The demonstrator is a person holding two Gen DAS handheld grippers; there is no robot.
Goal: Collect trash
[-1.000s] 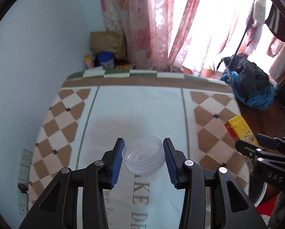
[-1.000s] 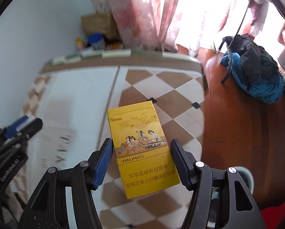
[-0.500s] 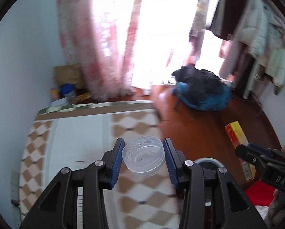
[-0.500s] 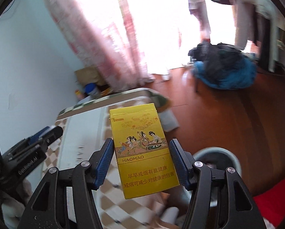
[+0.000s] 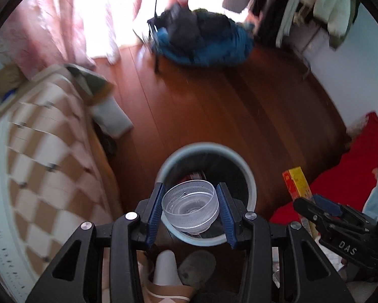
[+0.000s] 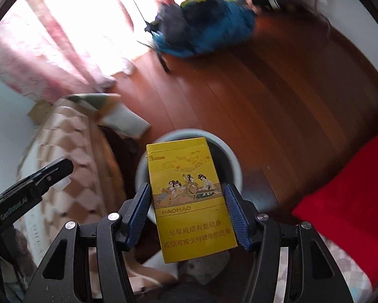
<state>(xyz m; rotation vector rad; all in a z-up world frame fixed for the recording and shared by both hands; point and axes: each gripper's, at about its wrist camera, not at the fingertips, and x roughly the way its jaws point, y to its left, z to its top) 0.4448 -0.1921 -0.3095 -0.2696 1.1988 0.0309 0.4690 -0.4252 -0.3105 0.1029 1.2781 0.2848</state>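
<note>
Left wrist view: left gripper (image 5: 191,210) clamped on a clear plastic lid (image 5: 190,209), blue pads touching both sides of its rim, held directly over the round pale-blue trash bin (image 5: 248,174) on the wooden floor (image 5: 229,106). Inside the bin, dark lining and a scrap of red-and-white rubbish, seen only from this side. At 3 to 4 o'clock, right gripper (image 5: 315,203) edge-on, yellow cigarette pack (image 5: 297,184) showing only its narrow red-and-yellow side. At 9 o'clock, table with checked brown-and-cream cloth (image 5: 42,156). At 12 o'clock, blue and black backpack (image 5: 204,40) on the floor; at 1 o'clock, hanging clothes (image 5: 323,2). At 6 o'clock, grey slipper (image 5: 197,267).

Right wrist view: right gripper (image 6: 186,208) closed on the yellow cigarette pack (image 6: 189,197), front face fully readable here with "HAOMAO", painted figures and Chinese warning text, pack upright and covering most of the trash bin (image 6: 233,166) behind it, bin contents hidden. At 9 o'clock, left gripper (image 6: 34,189) from the side, its hold not visible from here. At 3 to 4 o'clock, red cloth (image 6: 345,207); at 12 o'clock, backpack (image 6: 204,25); at 10 o'clock, pink curtain (image 6: 50,50).
</note>
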